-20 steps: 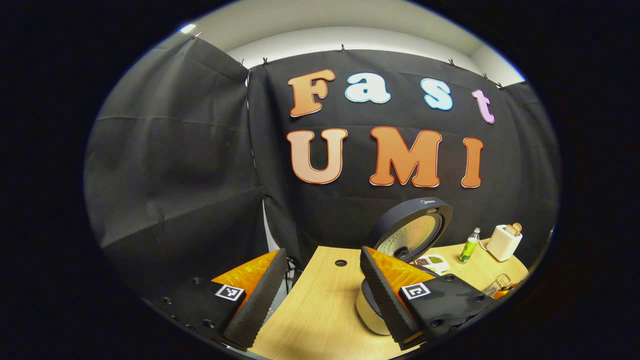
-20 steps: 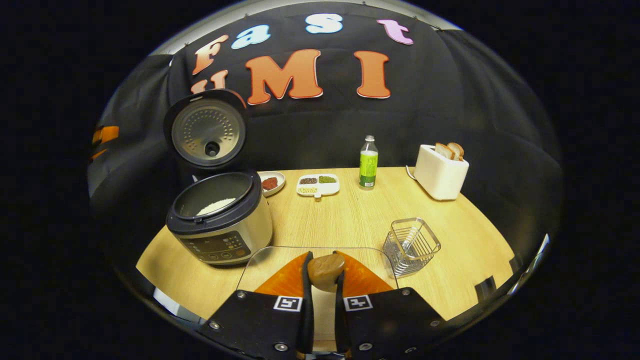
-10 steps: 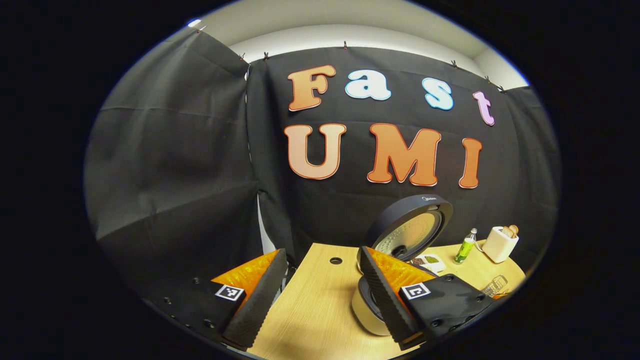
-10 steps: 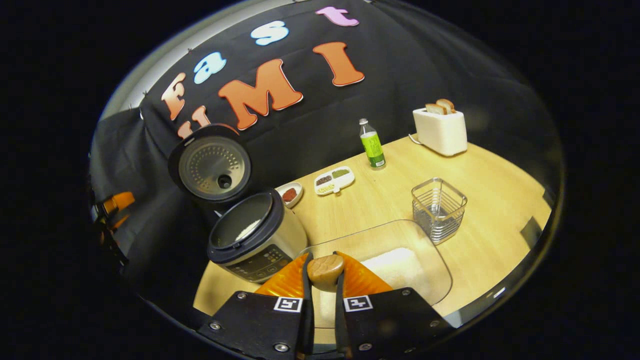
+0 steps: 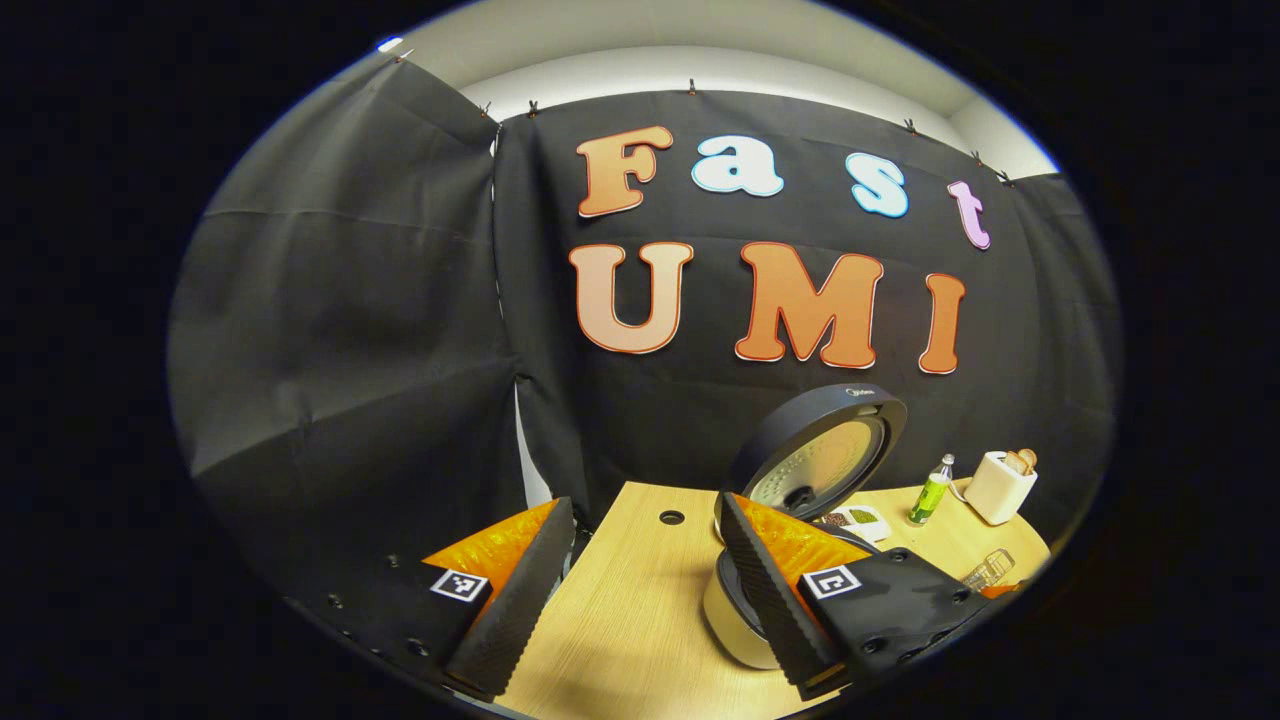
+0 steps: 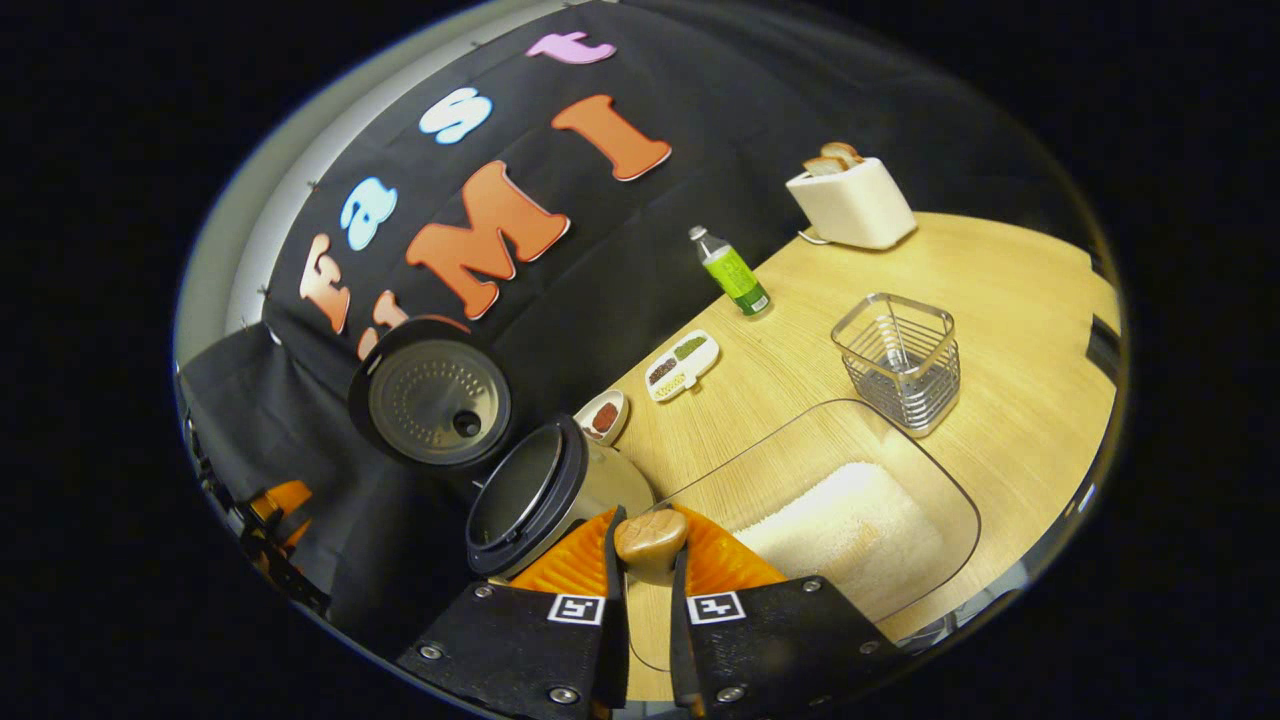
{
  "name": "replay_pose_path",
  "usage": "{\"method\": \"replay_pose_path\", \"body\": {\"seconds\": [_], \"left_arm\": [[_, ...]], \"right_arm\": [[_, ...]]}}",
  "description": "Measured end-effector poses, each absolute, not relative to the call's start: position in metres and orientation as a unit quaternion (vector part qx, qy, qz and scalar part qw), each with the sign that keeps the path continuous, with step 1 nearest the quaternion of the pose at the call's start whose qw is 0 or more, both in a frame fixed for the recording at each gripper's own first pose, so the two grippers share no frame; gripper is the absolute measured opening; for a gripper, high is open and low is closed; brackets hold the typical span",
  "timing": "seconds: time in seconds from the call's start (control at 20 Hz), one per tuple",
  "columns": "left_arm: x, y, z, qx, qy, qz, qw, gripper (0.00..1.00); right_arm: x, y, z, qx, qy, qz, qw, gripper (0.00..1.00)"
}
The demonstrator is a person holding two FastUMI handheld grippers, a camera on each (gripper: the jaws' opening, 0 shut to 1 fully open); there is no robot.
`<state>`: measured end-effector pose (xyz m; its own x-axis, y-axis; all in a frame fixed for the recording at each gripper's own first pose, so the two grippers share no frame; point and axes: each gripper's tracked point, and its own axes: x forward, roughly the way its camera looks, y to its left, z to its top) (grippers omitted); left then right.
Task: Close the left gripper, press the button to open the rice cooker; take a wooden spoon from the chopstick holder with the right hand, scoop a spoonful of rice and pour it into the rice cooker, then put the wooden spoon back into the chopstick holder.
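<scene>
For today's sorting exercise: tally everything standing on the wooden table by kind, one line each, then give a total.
Rice cooker: 1
Clear tray of rice: 1
Wire chopstick holder: 1
Small dishes: 2
Green bottle: 1
Toaster: 1
Total: 7

The right gripper (image 6: 648, 600), clamped on the spoon (image 6: 650, 540), rolls further sideways and shifts from facing the cooker (image 6: 545, 500) to above the rice tray (image 6: 850, 520).
</scene>
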<state>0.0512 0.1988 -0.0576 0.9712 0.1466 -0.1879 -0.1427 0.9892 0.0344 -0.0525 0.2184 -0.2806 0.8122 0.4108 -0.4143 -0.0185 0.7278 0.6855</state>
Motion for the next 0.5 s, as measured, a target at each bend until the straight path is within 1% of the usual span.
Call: {"method": "replay_pose_path", "body": {"seconds": [0.15,0.35,0.5], "left_arm": [[0.051,0.194,-0.055,0.009,0.093,0.07,0.993,0.94],[0.048,0.193,-0.05,0.012,0.088,0.07,0.994,0.95],[0.047,0.191,-0.047,0.011,0.085,0.068,0.994,0.95]], "right_arm": [[-0.046,0.205,-0.286,0.415,0.287,0.105,0.857,0.16],[-0.04,0.185,-0.282,0.492,0.27,0.096,0.822,0.16],[-0.039,0.165,-0.283,0.56,0.256,0.082,0.784,0.16]]}}
